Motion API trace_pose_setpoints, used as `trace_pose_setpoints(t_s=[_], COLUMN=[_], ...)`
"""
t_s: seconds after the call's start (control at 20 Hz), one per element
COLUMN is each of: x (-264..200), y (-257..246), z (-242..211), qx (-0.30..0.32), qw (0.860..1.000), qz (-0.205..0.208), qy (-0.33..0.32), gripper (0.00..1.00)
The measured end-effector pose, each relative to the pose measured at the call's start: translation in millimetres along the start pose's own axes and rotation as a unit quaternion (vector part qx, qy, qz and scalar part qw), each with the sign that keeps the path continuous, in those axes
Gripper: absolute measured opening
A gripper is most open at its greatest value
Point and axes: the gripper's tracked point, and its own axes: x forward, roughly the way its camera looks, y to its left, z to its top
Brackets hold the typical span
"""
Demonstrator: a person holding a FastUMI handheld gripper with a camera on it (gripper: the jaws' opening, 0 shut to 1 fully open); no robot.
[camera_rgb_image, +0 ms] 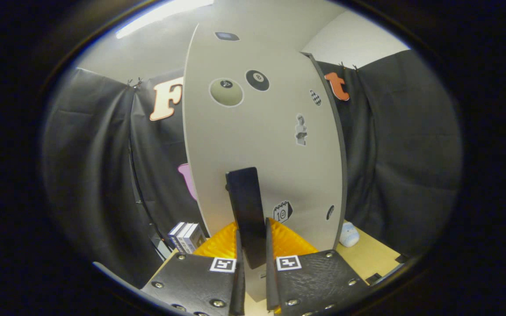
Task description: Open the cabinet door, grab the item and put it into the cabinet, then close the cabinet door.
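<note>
Gripper view: fingers (253,245) level, clamped on the black handle (246,210) of the cabinet door (262,145).

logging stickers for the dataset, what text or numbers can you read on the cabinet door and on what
"8": on the black billiard-ball sticker on the cabinet door.
"10": on the calendar sticker, beside the black handle the gripper jaws close on.
Round beige sticker: mark too small to read.
</note>
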Motion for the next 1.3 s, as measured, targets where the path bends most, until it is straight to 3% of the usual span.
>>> trace_pose_setpoints(t_s=[0.7,1.3], x=[-73,-93], y=[-104,-200], z=[15,37], qx=[-0.015,-0.035], qw=[1.0,0.998], qz=[-0.024,-0.041], qy=[-0.005,-0.021], gripper=[0.19,0.18])
